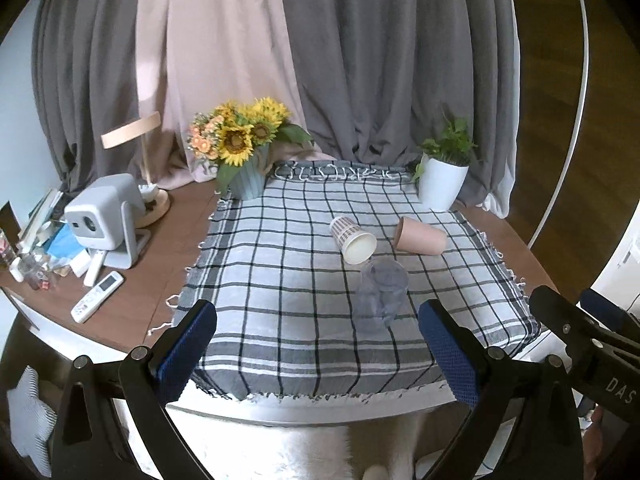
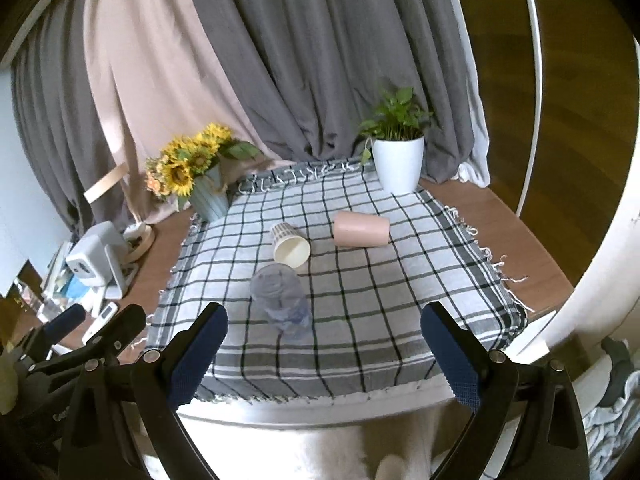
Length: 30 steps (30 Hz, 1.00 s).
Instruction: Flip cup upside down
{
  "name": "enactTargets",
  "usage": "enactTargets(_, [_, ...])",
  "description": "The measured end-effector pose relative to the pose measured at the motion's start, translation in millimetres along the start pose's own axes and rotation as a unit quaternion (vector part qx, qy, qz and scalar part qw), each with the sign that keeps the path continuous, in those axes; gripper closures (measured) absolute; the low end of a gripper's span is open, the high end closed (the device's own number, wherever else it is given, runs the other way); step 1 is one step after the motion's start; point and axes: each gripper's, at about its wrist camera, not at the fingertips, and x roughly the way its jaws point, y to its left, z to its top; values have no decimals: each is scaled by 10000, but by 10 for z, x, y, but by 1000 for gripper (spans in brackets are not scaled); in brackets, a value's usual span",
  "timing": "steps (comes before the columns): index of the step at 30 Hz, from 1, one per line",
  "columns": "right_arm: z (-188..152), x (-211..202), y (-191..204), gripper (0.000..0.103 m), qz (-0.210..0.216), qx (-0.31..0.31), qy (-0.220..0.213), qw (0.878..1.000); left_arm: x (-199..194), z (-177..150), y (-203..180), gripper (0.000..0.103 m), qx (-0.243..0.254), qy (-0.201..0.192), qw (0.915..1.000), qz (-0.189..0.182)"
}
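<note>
Three cups lie on their sides on a checked cloth (image 1: 280, 304). A clear plastic cup (image 1: 380, 296) is nearest, also in the right wrist view (image 2: 282, 304). A patterned paper cup (image 1: 353, 240) (image 2: 291, 245) lies behind it, mouth toward me. A pink cup (image 1: 420, 236) (image 2: 361, 229) lies to the right. My left gripper (image 1: 316, 348) is open and empty, held before the table's front edge. My right gripper (image 2: 324, 344) is open and empty, at the same edge. Each gripper shows at the side of the other view.
A sunflower vase (image 1: 248, 180) stands at the cloth's back left and a white plant pot (image 1: 442, 184) at its back right. A grey projector (image 1: 108, 216), remotes (image 1: 98, 296) and clutter fill the table's left side. Curtains hang behind.
</note>
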Motion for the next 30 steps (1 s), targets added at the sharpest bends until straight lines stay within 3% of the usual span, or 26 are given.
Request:
enactTargets(14, [-183, -520, 9, 5, 48, -150, -557, 9983, -458, -188, -18, 0, -208, -412, 9989, 51])
enactTargets(30, [-278, -735, -18, 5, 113, -210, -737, 9970, -695, -243, -82, 0, -100, -709, 9973, 168])
